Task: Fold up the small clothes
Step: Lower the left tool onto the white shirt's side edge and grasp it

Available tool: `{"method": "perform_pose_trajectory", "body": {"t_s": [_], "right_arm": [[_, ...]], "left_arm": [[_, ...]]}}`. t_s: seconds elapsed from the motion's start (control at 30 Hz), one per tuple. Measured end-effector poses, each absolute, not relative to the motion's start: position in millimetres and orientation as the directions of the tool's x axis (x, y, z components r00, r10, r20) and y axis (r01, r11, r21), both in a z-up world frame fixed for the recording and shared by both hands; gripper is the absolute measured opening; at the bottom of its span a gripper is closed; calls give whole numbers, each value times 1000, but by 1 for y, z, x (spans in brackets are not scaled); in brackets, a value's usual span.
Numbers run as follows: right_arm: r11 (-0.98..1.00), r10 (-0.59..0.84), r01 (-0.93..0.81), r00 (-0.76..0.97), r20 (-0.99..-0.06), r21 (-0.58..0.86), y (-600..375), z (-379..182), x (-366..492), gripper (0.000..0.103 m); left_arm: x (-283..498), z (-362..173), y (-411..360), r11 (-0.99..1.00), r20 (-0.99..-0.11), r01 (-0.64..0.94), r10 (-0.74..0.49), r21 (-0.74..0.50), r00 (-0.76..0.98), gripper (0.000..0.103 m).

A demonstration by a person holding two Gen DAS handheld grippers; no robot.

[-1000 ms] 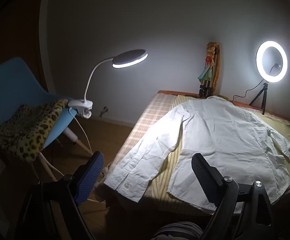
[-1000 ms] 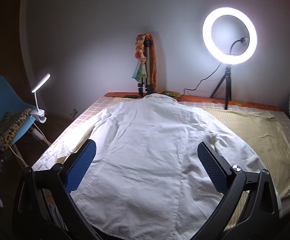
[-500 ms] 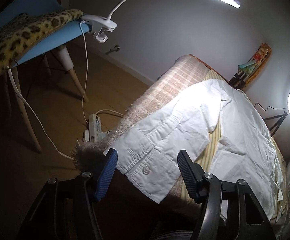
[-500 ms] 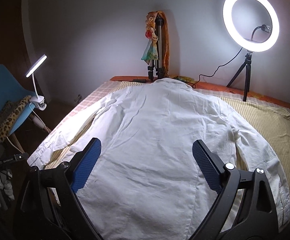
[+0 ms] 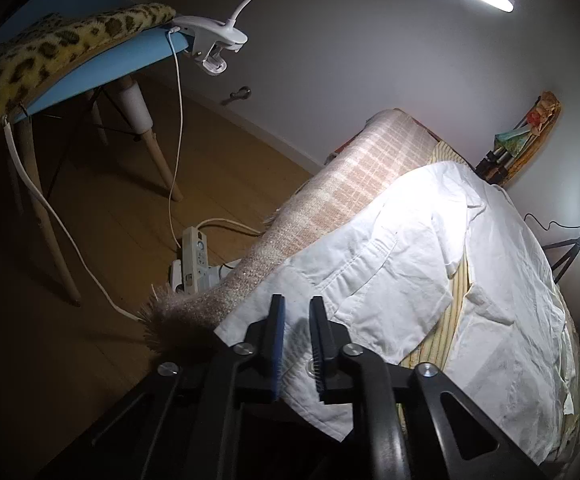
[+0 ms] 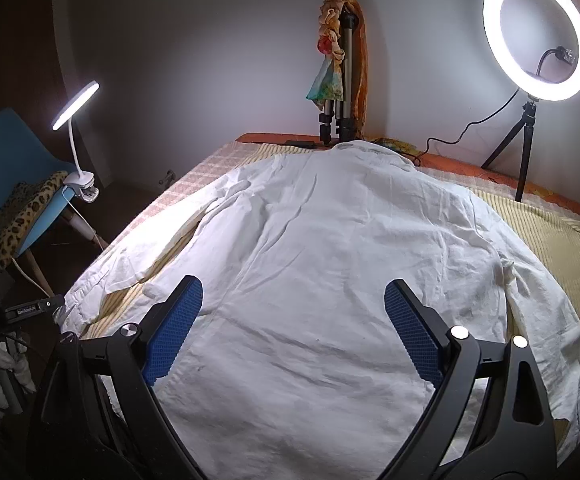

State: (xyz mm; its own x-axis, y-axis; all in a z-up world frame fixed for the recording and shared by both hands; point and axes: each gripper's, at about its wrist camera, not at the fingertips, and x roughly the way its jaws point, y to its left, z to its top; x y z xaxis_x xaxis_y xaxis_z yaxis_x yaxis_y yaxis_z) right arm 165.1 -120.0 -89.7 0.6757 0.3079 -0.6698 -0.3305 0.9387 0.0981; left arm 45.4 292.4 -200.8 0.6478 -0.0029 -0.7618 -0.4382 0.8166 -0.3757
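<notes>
The left gripper [image 5: 296, 318] is clamped on the white shirt's [image 6: 330, 260] sleeve cuff [image 5: 302, 356]. Over the shirt's hem, the right gripper [image 6: 293, 306] gapes wide, holding nothing. No writing is legible.

A blue chair [image 6: 7, 168] with a leopard-print cushion [image 5: 41, 52] stands beside the bed [image 6: 550, 248]. A clip lamp [image 5: 225, 36] is fixed on the seat edge. A ring light [image 6: 537, 36] stands at the bed's far edge, and a power strip [image 5: 193, 256] lies on the floor.

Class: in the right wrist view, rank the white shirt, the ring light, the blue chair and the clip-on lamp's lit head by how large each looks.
1. white shirt
2. ring light and blue chair: look alike, unranked; the chair is partly cut off.
3. lamp head
</notes>
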Motion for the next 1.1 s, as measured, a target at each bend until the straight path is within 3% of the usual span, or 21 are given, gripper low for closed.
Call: {"method": "perform_pose_trajectory", "body": {"t_s": [0.07,0.13,0.17,0.2,0.23,0.33,0.37,0.4,0.53,0.57,0.6,0.8,1.0,1.1], "right_arm": [[937,310,-334,673,-672,99,-120,-90,165,95],[935,319,-339,671,-669,106,-119,-88,164,95],[934,322,-340,671,-668,109,-120,-88,164,95],[934,324,-341,670,-668,111,-120,-88,163,95],[933,326,-342,669,-668,113,-120,-88,163,95],[931,329,-346,666,-670,114,-120,-89,161,95],[931,329,-346,664,-671,114,-119,-89,161,95],[931,329,-347,663,-673,114,-118,-90,161,95],[929,333,-353,659,-674,113,-115,-90,162,95],[927,336,-357,659,-673,113,-114,-89,162,95],[926,338,-362,658,-673,112,-113,-88,164,95],[897,405,-414,632,-661,154,-106,-89,185,95],[816,567,-412,431,-702,406,-106,-136,240,59],[793,597,-390,340,-727,469,-99,-161,257,58]], "left_arm": [[45,-198,292,821,-757,-444,23,-358,653,1],[45,-195,292,828,-757,-460,67,-321,650,15],[45,-195,294,824,-760,-470,76,-317,645,47],[46,-197,296,818,-764,-478,74,-321,641,69],[44,-200,298,810,-771,-490,76,-323,632,71],[43,-211,300,793,-800,-516,61,-325,597,70],[44,-216,300,786,-810,-523,49,-329,584,64],[44,-220,300,780,-816,-527,36,-337,576,50],[35,-219,303,746,-802,-560,60,-360,595,24],[33,-216,303,745,-789,-556,66,-368,611,8],[32,-213,303,747,-778,-547,64,-378,625,5],[25,-169,277,820,-681,-453,109,-350,724,1],[29,-118,216,924,-570,-260,57,-282,820,0],[29,-101,181,954,-538,-118,-51,-276,842,0]]}}
